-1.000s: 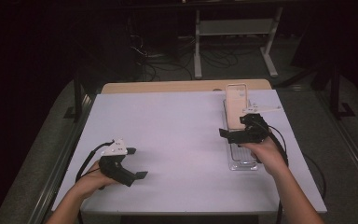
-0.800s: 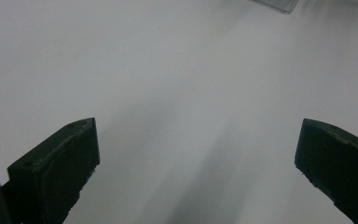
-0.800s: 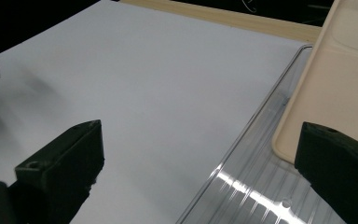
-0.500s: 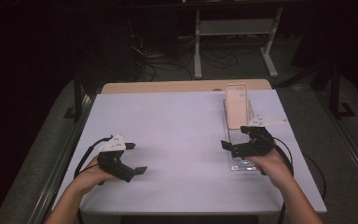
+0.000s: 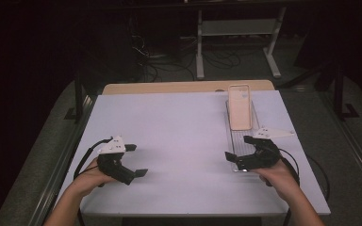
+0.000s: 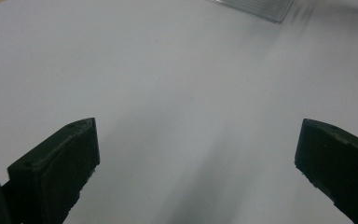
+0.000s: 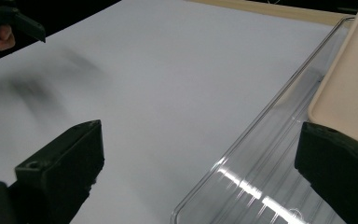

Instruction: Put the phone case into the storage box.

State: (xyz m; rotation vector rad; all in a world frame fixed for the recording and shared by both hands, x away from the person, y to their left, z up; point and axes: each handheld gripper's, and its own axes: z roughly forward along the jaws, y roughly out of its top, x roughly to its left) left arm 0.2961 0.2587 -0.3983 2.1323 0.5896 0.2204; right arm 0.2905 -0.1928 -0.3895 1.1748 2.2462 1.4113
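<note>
Risk: the clear tray point(image 5: 239, 141) is light and slick, so a push from the right gripper point(image 5: 239, 149) could slide it and shift the beige phone case point(image 5: 239, 107) lying at its far end.
Right claw: jaws wide apart, empty, over the tray's near end.
Left gripper point(image 5: 134, 160): spread wide, empty, over bare table point(image 5: 179, 132).
</note>
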